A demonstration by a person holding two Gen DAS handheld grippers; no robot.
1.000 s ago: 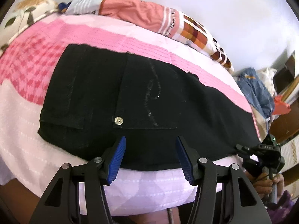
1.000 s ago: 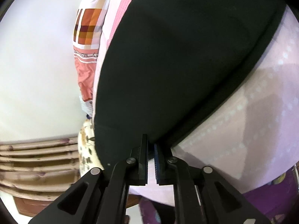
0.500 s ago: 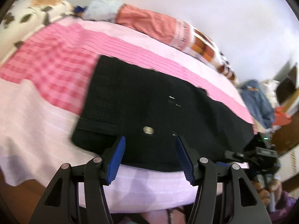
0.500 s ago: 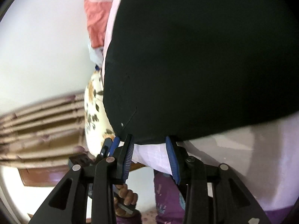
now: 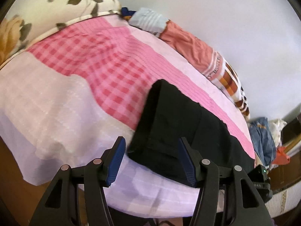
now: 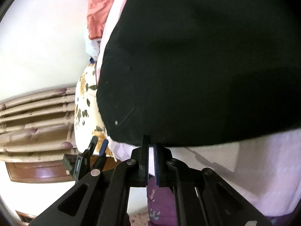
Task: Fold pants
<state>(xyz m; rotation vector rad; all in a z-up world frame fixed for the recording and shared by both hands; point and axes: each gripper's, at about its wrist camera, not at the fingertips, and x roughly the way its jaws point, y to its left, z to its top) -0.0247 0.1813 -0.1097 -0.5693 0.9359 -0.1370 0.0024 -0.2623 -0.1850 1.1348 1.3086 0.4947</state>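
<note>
pinching black pants [image 6: 188, 66] hem w/ right gripper [image 6: 151, 148], left gripper [image 5: 151, 162] jaws wide apart nr waistband

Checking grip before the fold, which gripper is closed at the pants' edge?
The right gripper, jaws nearly shut at the black pants' near edge; the left gripper is wide open.

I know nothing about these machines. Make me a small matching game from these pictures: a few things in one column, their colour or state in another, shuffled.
Things:
1. pants
2. left tongs
3. right tongs
4. pillow

States:
A. cream with flowers
B. open, over the near corner of the pants
C. black, lying on the pink bedspread
D. nearly shut at the near edge of the pants

Pairs: 1-C, 2-B, 3-D, 4-A
</note>
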